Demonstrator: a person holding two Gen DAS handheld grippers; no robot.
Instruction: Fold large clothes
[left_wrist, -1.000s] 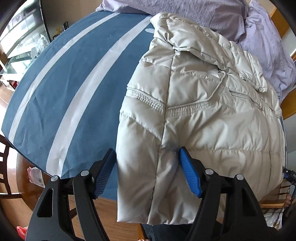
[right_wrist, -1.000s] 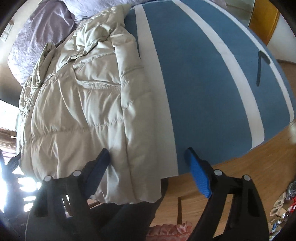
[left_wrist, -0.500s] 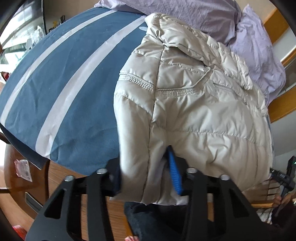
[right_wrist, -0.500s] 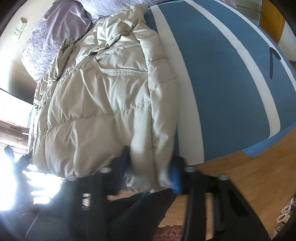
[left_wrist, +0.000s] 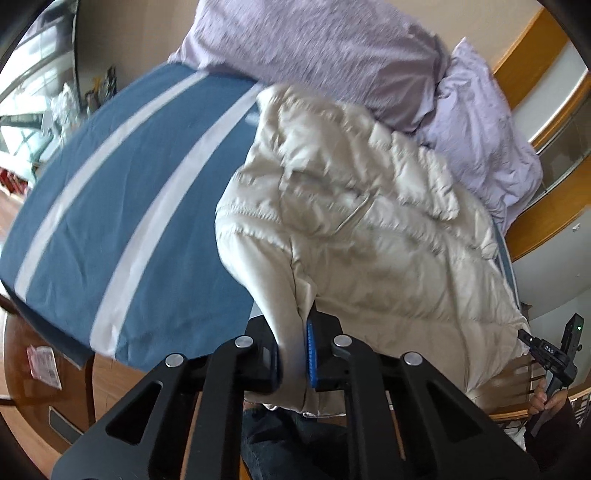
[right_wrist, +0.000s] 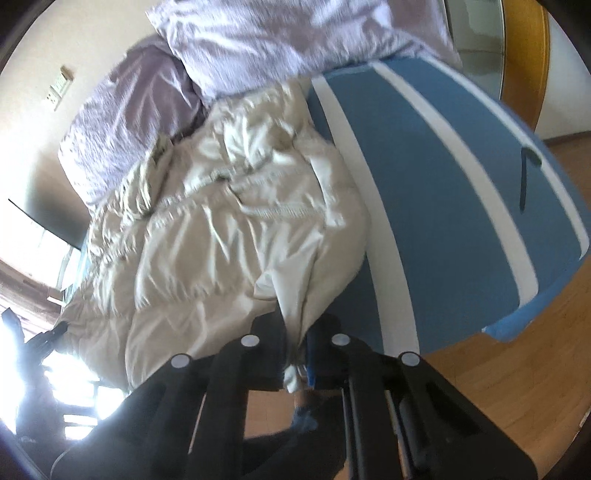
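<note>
Lengthwise on the bed (left_wrist: 122, 221), collar toward the pillows (left_wrist: 314, 48), the jacket (left_wrist: 369, 236) has its hem pinched in both just-closed jaws.

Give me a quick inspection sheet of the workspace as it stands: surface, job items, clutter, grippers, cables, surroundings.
Surface: blue bedsheet with white stripes, mostly bare beside the jacket.
Job's things: cream quilted puffer jacket lying on the sheet, its near hem lifted at both corners.
Clutter: lilac crumpled duvet heaped at the far end; thin dark strap-like item on the sheet, too small to identify.
Grippers: left gripper shut on the hem's left corner; right gripper shut on the right corner; both have just closed.
Cables: nothing seen.
Surroundings: wooden floor, wooden bed frame, pink packet on the floor.
</note>
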